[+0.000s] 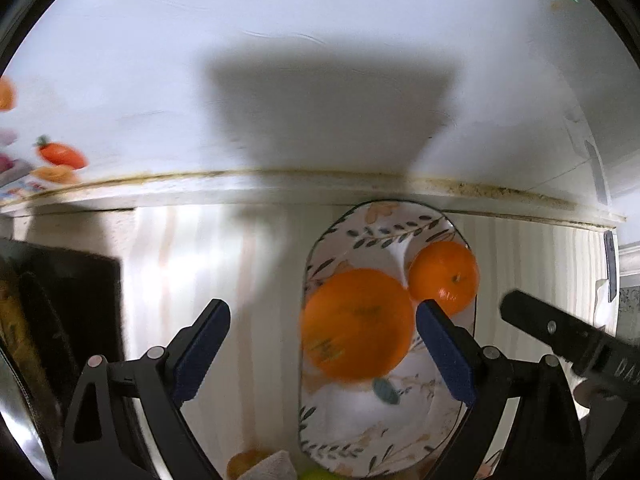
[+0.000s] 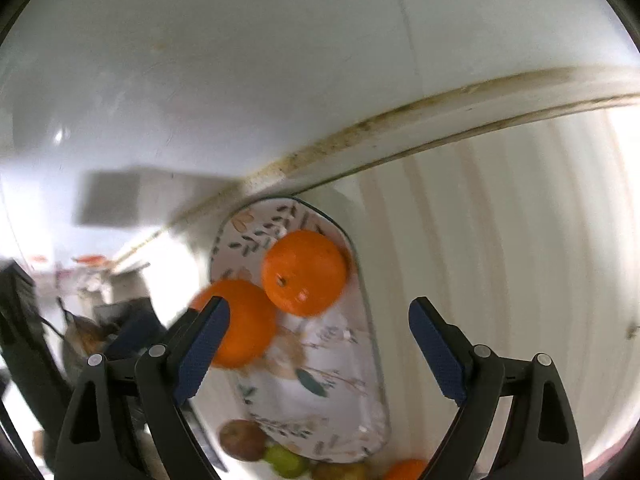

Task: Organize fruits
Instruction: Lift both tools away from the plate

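Note:
An oval floral plate (image 1: 340,240) lies on the pale wood counter near the wall. A large orange (image 1: 356,324) and a smaller orange (image 1: 444,276) are on it. My left gripper (image 1: 322,354) is open above the plate, the large orange between its fingers but untouched. In the right wrist view the plate (image 2: 360,392) holds the smaller orange (image 2: 304,272) and the large orange (image 2: 240,324). My right gripper (image 2: 320,354) is open and empty over the plate's middle. Its finger (image 1: 560,332) shows at right in the left wrist view.
A red apple (image 2: 242,440), a green apple (image 2: 286,462) and more fruit (image 2: 404,470) lie at the plate's near end. A dark object (image 1: 60,312) stands at the left. The wall (image 1: 320,80) runs close behind the plate. Orange toys (image 1: 60,156) sit far left.

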Demonstrator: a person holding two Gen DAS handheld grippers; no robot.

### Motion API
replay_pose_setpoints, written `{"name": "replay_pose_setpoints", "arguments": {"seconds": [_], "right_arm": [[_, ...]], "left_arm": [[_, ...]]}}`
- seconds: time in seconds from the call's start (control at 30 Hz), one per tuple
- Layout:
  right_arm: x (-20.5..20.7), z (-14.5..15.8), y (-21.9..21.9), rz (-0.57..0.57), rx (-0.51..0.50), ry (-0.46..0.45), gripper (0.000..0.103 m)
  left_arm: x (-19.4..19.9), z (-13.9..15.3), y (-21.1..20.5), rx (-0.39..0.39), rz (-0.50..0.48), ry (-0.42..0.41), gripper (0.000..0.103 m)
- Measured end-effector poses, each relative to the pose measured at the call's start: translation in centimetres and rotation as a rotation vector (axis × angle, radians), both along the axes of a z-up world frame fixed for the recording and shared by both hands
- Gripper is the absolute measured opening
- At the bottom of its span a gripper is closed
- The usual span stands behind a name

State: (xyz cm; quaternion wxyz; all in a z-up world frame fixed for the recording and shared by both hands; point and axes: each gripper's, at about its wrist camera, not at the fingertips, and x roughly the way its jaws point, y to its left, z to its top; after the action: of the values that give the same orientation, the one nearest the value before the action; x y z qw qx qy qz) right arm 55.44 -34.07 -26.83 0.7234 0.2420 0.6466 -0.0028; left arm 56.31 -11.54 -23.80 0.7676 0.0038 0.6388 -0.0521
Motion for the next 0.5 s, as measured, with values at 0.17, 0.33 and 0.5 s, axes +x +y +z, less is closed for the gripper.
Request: {"name": "replay_pose_setpoints", "arguments": {"seconds": [0.17, 0.33, 0.5], "right_arm": [[-3.5, 2.6, 2.1, 0.086, -0.138, -0.061, 0.093], [-7.1, 5.0, 4.0, 0.129, -0.200, -0.108, 0.093], [-10.5, 7.3, 6.4, 0.137, -0.281, -0.162, 0.093]], "left_arm": [[-3.3, 1.4, 2.1, 0.014, 0.020, -0.030, 0.095], [-7.1, 3.3, 3.2, 0.039, 0.023, -0.063, 0.095], [-10.8, 5.5, 4.0, 0.041, 0.008, -0.099, 0.095]]}}
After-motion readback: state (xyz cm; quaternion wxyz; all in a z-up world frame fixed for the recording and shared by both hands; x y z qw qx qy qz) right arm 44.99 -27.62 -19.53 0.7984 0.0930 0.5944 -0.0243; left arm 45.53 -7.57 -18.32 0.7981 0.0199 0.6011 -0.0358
